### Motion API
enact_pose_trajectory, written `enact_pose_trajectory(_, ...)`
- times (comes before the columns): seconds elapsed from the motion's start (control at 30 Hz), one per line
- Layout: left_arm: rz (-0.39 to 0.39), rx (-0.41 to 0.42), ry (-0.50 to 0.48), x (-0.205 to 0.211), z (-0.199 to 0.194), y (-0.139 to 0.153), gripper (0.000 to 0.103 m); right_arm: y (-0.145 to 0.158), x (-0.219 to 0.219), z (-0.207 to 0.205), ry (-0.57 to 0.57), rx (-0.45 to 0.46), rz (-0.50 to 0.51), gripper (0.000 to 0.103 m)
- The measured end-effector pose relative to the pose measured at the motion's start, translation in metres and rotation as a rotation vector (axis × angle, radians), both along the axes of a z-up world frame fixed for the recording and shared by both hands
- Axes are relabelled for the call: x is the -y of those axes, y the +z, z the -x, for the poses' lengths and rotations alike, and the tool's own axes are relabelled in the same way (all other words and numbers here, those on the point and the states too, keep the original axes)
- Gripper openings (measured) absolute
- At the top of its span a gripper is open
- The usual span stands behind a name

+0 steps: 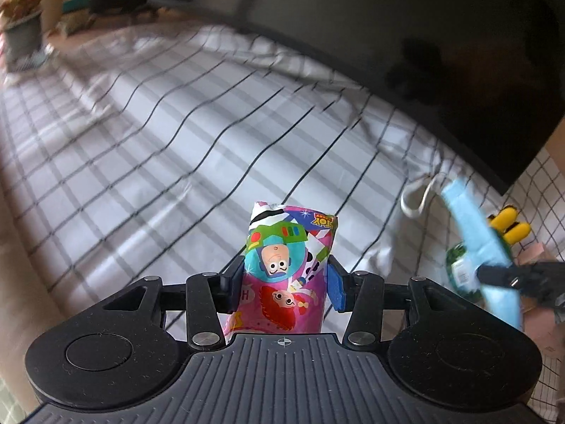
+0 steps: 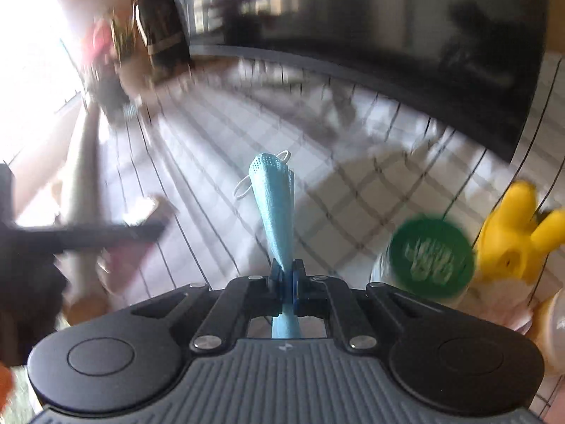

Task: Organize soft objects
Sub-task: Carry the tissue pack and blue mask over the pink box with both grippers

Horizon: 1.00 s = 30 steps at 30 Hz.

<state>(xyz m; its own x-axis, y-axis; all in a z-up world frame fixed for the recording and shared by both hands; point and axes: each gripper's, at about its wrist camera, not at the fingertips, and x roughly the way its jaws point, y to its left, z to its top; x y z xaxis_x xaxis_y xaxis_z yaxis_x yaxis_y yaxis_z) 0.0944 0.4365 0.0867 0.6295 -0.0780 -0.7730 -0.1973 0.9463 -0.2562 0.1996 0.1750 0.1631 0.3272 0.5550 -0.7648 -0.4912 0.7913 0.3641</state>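
left wrist view: a grid-checked cloth [image 1: 176, 134] covers the desk, with a dark screen [image 1: 423, 53] behind it.
the left claw [image 1: 282, 272] holds a colourful cartoon-print packet [image 1: 289, 265] upright between part-open jaws. to its right, the right claw [image 2: 287, 275] is clamped tight on a blue face mask [image 2: 273, 205], lifted off the cloth, near a green-lidded jar [image 2: 429, 256] and a yellow toy [image 2: 519, 236].

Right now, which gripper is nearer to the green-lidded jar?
Right. The right gripper, shut on the blue face mask, is beside the green-lidded jar; the left gripper, holding the cartoon pouch, is farther away.
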Motion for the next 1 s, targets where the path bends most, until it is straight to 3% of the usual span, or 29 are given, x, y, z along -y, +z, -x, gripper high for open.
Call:
enact_pose_trajectory(0.2, -0.044, 0.079, -0.092, 0.041, -0.028, 0.034, 0.051, 0.058, 0.046, -0.003, -0.093, 0.122, -0.015, 0.005)
enact_pose_trajectory(0.37, -0.064, 0.143, -0.198, 0.099, -0.047, 0.062, 0.051, 0.084, 0.105, -0.001, -0.202, 0.191, 0.02, 0.005)
enact_pose_trajectory(0.73, -0.093, 0.176, -0.454, 0.26, -0.061, 0.086, 0.051, 0.088, 0.255, 0.042, -0.441, 0.262, 0.061, 0.005)
enact_pose_trajectory(1.0, -0.081, 0.144, -0.62, 0.371, -0.062, 0.07, 0.051, 0.074, 0.365, 0.079, -0.617, 0.302, 0.071, 0.005)
